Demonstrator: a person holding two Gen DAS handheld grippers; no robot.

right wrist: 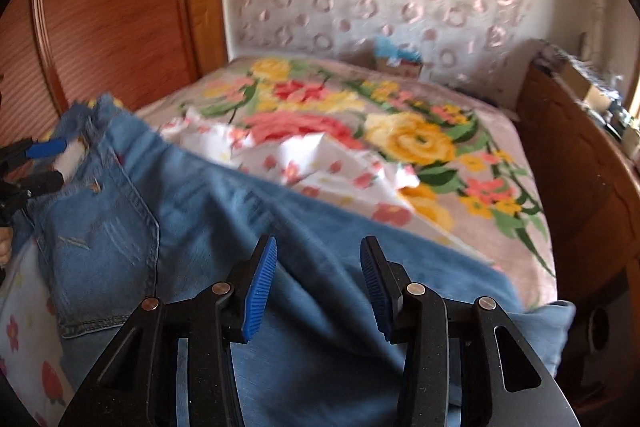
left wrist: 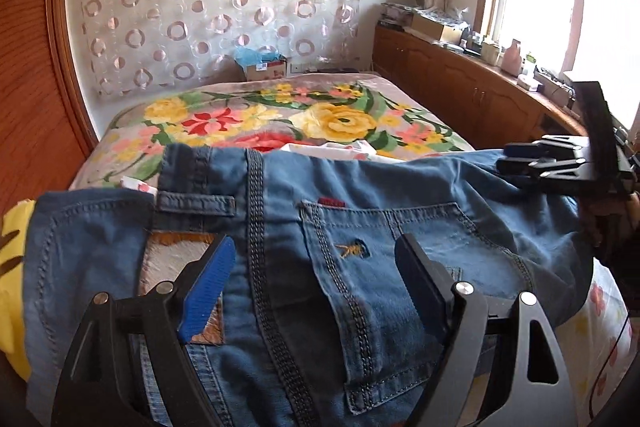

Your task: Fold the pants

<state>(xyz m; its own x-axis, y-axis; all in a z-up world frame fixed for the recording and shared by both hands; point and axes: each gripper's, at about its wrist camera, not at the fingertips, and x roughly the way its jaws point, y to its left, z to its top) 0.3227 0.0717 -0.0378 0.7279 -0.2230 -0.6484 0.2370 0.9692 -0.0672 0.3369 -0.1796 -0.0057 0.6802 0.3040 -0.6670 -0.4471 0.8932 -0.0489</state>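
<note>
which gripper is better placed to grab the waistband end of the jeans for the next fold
Left. The left gripper hangs open over the jeans at the back pocket and waistband; the right gripper is over a leg.

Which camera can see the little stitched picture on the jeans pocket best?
The left wrist view. There the orange embroidery sits sharp in the middle of the back pocket. In the right wrist view the same pocket is off to the left and blurred, so the embroidery is only a tiny smudge.
</note>
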